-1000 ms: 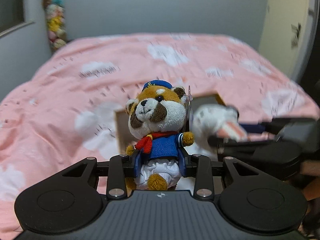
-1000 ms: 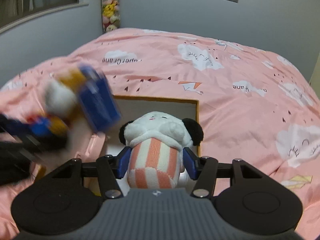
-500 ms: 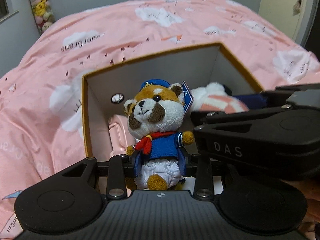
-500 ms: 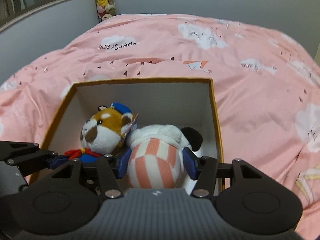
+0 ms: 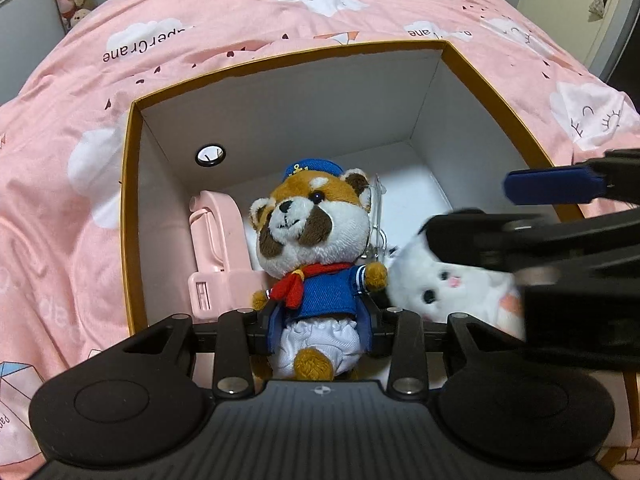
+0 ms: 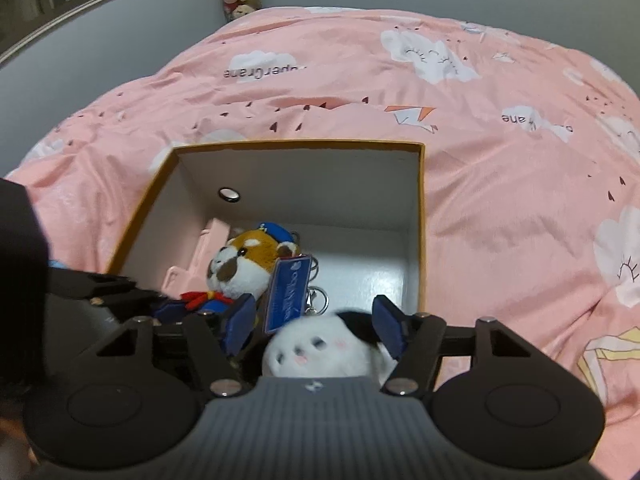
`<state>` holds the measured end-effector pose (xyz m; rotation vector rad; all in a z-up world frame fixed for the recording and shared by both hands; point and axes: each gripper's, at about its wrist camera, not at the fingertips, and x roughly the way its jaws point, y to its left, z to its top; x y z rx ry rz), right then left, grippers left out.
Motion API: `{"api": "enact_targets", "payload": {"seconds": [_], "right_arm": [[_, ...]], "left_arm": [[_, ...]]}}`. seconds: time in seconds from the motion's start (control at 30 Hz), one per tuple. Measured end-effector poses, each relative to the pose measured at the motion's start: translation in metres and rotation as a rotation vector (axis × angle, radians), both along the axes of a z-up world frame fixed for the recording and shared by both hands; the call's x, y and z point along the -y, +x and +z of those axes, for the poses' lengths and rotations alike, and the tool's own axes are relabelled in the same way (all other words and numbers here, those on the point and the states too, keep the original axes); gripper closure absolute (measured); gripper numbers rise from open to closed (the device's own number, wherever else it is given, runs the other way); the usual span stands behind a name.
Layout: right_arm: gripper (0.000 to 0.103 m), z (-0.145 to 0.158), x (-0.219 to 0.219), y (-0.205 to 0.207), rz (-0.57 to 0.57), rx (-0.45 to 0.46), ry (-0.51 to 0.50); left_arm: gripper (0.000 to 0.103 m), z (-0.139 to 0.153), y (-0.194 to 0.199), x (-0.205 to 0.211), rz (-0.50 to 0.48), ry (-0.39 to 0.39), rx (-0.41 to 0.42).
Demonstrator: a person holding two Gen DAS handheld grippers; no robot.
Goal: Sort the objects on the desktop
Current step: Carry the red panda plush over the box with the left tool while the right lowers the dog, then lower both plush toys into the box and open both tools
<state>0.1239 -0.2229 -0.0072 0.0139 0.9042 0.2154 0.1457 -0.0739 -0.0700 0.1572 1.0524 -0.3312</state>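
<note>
Your right gripper has just let go: its jaws stand wide, the white plush lying between them inside the box. Your left gripper still clamps the sailor plush, now lowered into the box; release it next.

Counts inside the one box

Two plush toys: one red panda in sailor dress at frame centre, one white plush at lower right. One pink object at left. Two claws.
</note>
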Motion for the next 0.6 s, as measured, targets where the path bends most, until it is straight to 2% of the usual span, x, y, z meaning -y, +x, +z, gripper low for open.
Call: {"api": "enact_targets", "payload": {"seconds": [0.1,0.27,0.47,0.6], "right_arm": [[0.047,0.005,0.005,-0.007,0.052,-0.042,-0.014],[0.051,0.000,0.000,-0.020,0.155,-0.086,-0.076],[0.052,-0.010,-0.022,-0.028,0.310,-0.063,-0.240],[0.053,-0.022,-0.035,-0.022,0.415,-0.093,-0.336]], "left_arm": [[0.059,-0.001,-0.002,0.001,-0.024,0.000,-0.024],[0.057,0.000,-0.005,0.000,-0.036,0.002,-0.023],[0.054,0.014,-0.017,-0.011,-0.054,-0.052,0.007],[0.055,0.025,-0.026,-0.025,-0.048,-0.116,0.025]]}}
